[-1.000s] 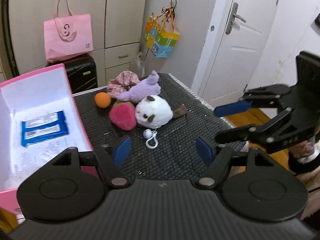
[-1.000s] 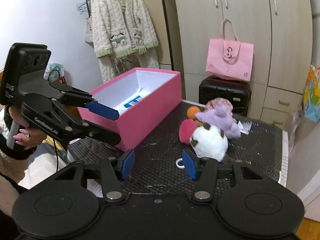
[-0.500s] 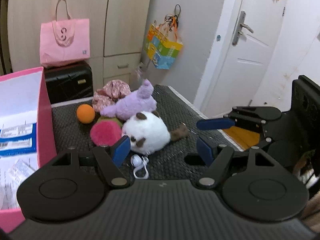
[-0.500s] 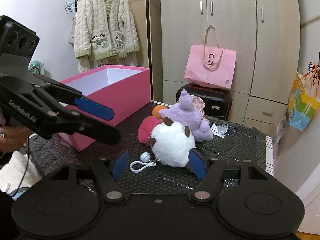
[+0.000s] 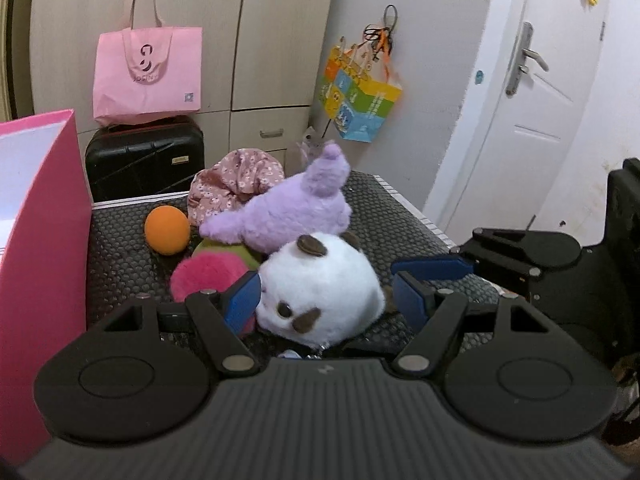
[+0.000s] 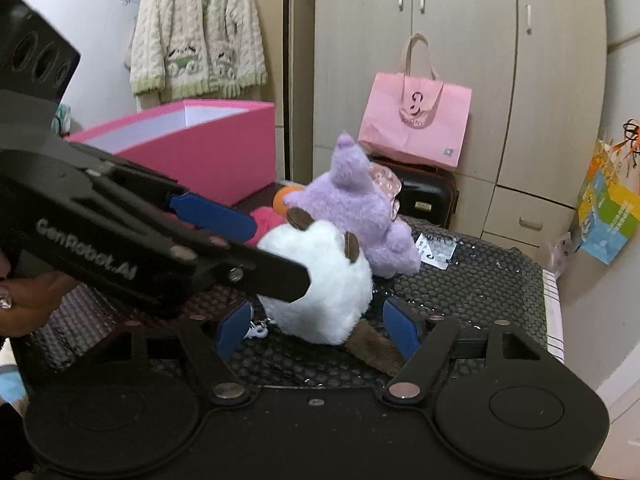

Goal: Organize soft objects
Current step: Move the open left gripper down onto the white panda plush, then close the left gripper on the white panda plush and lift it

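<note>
blocked left: pink box [image 5: 44,216] | crowded behind: purple plush [image 5: 296,208] | free: right mat [image 6: 480,280]

Between the matt black plastic jaws lies a fluffy white plush panda [image 5: 320,288], beyond it a purple fleecy plush [image 5: 292,208] on the bumpy black mat [image 6: 472,280].

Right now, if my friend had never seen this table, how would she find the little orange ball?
Start at the big pink box at the left of the black table. Just right of it lies a huddle of soft toys, and the orange ball sits at the huddle's near-left edge, beside the flowery pink cloth. It is the only smooth, plain round thing; its neighbours are all fluffy or patterned.
</note>
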The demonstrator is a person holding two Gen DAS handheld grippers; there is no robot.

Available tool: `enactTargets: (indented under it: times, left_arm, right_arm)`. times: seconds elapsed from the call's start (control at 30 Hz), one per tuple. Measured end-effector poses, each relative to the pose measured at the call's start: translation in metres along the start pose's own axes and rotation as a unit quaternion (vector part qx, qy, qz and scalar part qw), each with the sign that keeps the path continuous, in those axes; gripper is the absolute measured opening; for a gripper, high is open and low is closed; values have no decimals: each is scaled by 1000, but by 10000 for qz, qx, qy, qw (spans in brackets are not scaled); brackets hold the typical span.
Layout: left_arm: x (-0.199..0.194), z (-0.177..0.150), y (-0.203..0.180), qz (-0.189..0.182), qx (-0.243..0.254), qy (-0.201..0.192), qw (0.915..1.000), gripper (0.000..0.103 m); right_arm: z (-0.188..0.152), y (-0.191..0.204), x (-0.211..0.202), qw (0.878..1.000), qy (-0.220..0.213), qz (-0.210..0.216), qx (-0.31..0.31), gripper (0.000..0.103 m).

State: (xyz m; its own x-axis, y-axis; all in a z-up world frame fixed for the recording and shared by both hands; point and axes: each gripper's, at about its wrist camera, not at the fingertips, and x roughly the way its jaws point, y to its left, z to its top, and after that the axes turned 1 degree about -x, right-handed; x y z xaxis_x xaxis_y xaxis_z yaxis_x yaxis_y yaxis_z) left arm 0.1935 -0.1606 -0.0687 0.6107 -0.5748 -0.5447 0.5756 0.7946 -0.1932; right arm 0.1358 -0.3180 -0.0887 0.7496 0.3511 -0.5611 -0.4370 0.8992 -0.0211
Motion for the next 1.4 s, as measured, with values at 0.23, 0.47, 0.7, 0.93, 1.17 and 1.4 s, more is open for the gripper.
enactTargets:
  times: [0.23,0.47,0.7,0.93,1.17,1.4]
  left_arm:
    - [13,-1,12,38,-238,58,9997,72]
    - [22,-7,19,-196,-478,261,9983,72]
    - [19,-11,18,-244,-492,209,9983,71]
    - [11,-16,9,-237,-354,199,9989,70]
    - [-4,-22,4,-304,-367,138,9988,70]
    - [-19,-24,6,-459,-354,355,9977,70]
  right_arm:
    - [5,-13,19,9991,285,291,107,78]
    - [5,-31,32,9955,421,650,544,78]
    - [5,-19,29,9964,241,763,294,75]
    - [-1,-21,17,9944,171,732,748,63]
    - [-8,-13,3,9928,116,681,983,63]
    - [-10,-6,-8,9884,247,876,1213,62]
